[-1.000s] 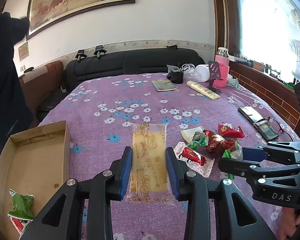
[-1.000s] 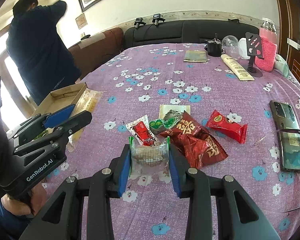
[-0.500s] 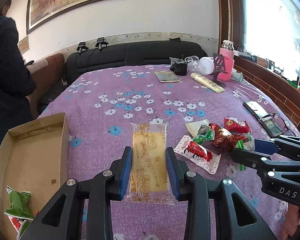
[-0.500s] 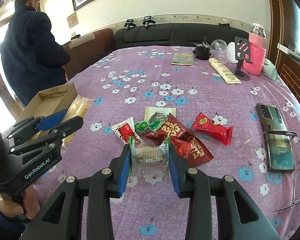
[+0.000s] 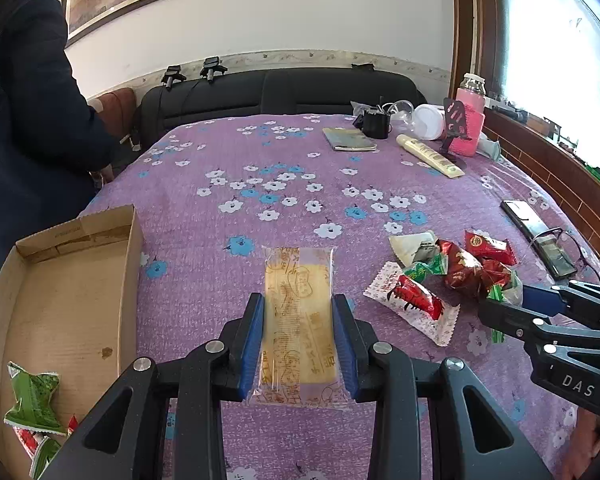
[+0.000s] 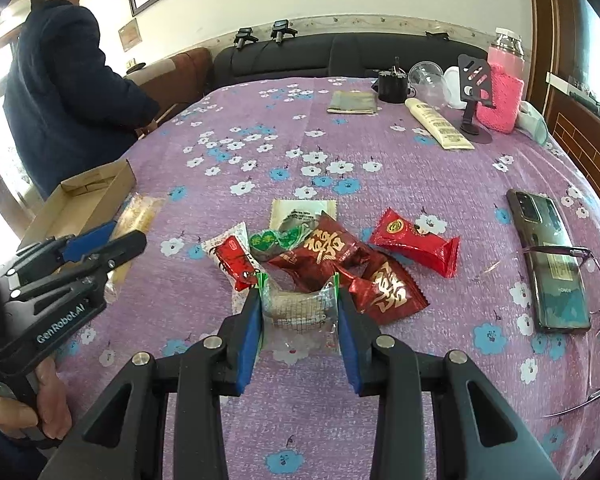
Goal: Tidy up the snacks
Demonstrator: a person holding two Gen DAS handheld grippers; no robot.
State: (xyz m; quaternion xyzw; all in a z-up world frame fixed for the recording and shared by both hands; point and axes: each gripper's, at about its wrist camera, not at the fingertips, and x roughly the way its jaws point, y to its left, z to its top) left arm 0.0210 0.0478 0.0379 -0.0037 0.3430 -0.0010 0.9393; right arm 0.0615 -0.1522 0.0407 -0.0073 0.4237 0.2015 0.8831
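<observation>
The left gripper was clamped on a long yellow wafer packet, low in the centre of the left wrist view. The cardboard box lay at lower left, a green snack in its near corner. The right gripper pinched a clear green-edged snack packet at lower centre of the right wrist view. Just beyond it the loose pile lay on the purple flowered tablecloth: dark red packets, a bright red packet to the right, and a white-and-red packet to the left.
</observation>
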